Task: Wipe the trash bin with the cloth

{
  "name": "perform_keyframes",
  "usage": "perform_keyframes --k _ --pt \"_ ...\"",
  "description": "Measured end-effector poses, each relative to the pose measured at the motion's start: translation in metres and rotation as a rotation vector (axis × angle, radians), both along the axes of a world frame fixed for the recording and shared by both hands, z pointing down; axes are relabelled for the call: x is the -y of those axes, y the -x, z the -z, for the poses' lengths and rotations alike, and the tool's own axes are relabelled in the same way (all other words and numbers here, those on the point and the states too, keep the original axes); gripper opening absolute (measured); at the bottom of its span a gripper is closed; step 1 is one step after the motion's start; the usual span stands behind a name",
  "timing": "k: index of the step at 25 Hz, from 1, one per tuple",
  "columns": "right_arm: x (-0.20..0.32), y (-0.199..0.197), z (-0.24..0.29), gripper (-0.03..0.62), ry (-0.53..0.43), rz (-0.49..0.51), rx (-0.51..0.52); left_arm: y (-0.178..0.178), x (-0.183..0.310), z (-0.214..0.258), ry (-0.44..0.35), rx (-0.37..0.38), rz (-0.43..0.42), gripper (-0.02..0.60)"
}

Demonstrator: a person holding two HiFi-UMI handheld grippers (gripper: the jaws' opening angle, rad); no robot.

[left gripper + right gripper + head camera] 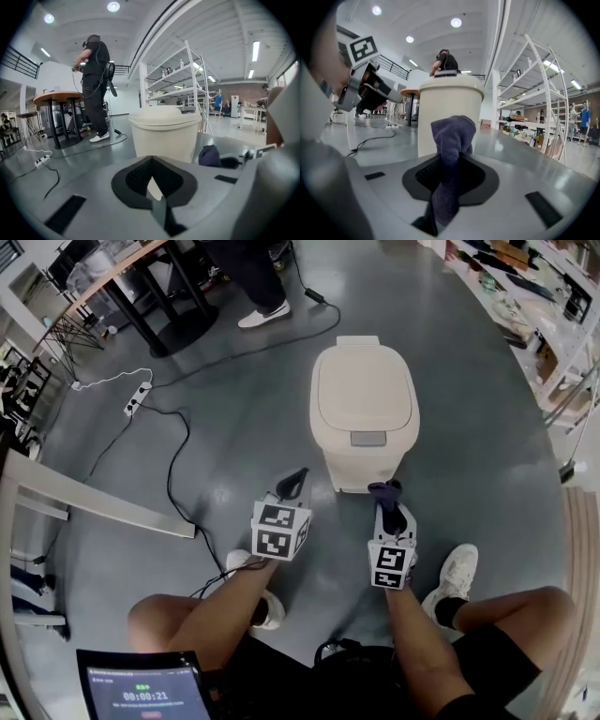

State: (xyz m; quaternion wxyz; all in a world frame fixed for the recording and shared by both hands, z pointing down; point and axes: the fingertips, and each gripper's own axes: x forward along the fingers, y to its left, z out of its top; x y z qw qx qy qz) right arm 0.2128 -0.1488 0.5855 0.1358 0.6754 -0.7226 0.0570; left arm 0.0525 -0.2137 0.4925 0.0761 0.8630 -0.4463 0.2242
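A cream trash bin [364, 413] with a closed lid stands on the grey floor ahead of me; it also fills the middle of the left gripper view [164, 133] and the right gripper view [447, 117]. My right gripper [389, 498] is shut on a dark purple cloth [450, 154], whose bunched top [384, 489] sits just short of the bin's lower front. My left gripper [295, 484] is shut with nothing in it, a little left of the bin's base.
Black cables [173, 474] and a white power strip [137, 397] lie on the floor to the left. A person [253, 277] stands beyond the bin by a round table [122, 273]. Shelving [534, 296] lines the right side. My knees and a tablet [141, 685] are below.
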Motion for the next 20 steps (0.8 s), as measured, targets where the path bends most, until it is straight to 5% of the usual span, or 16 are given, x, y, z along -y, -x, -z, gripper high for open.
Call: perform_keyframes --k 5,10,16,20 --pt "0.001 -0.026 0.056 0.08 -0.089 -0.046 0.078 0.0 -0.003 0.041 -0.083 0.026 0.003 0.0" --pt "0.013 -0.058 0.104 0.08 -0.103 -0.013 0.234 -0.048 -0.021 0.089 -0.117 -0.01 -0.05 0.0" --pt "0.033 -0.092 0.143 0.08 0.03 0.012 0.513 -0.099 -0.023 0.147 -0.117 -0.048 -0.103 0.0" --pt "0.051 -0.11 0.15 0.08 0.165 0.081 0.561 -0.14 -0.007 0.17 -0.122 -0.025 -0.171 0.0"
